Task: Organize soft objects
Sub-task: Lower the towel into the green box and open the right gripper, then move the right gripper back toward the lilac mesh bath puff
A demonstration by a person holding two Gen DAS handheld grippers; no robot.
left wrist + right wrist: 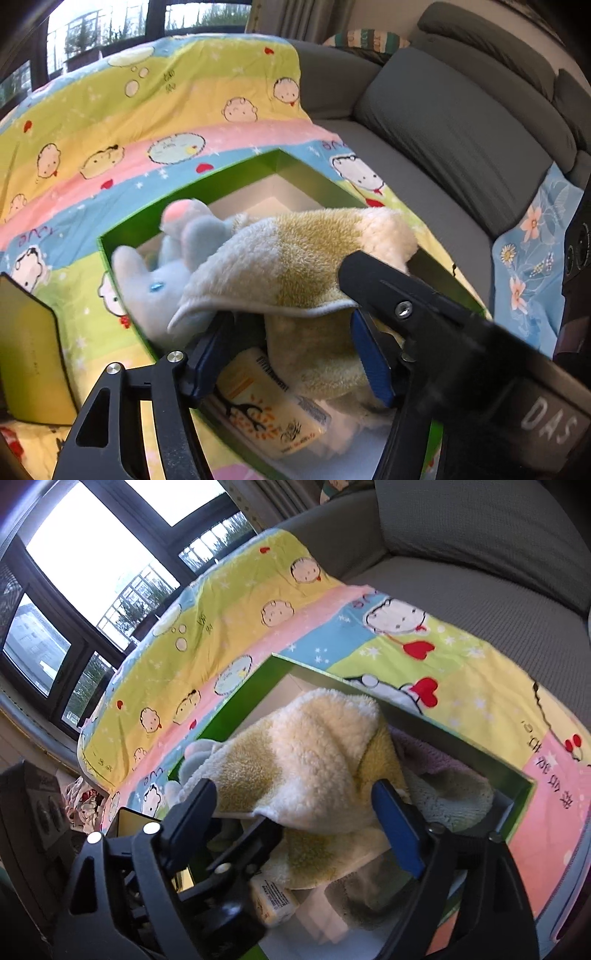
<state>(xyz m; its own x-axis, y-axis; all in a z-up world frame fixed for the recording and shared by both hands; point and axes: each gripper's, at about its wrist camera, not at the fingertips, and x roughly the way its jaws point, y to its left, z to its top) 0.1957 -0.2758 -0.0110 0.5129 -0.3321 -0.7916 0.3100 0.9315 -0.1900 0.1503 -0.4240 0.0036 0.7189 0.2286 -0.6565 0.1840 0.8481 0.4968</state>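
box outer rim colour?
Bright green on the box rim and walls, pale white inside. Clearest in the left wrist view.

one green box (207,177), one fleece towel (295,251), one plush elephant (155,280)

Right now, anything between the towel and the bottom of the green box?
Yes. The yellow-and-white towel lies draped over a blue plush toy at the left of the green box, with a tissue pack beneath it. Both grippers stand open around it.
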